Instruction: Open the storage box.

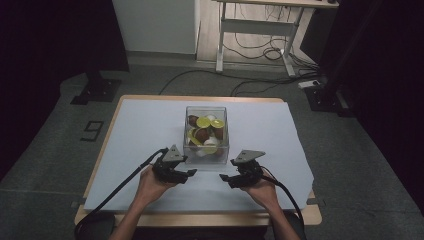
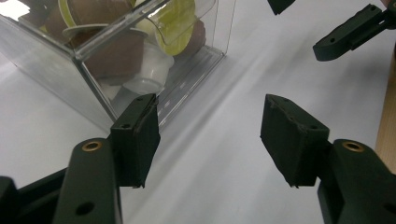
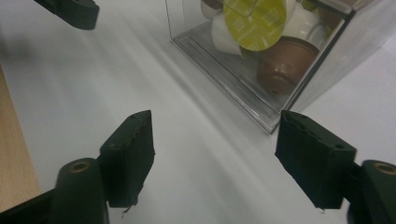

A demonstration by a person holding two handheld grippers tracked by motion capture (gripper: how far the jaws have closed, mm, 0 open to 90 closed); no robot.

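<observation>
Two grippers, left point(image 1: 191, 173) and right point(image 1: 223, 177), fingers apart and empty, just before the clear capsule box point(image 1: 206, 150).

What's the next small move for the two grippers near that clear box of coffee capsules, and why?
Probably bring the left gripper forward and up over the clear box. Both grippers sit on the near side of it with open, empty jaws, the right gripper facing the left. The capsules lie inside the open-topped box, so they seem reachable only from above.
</observation>
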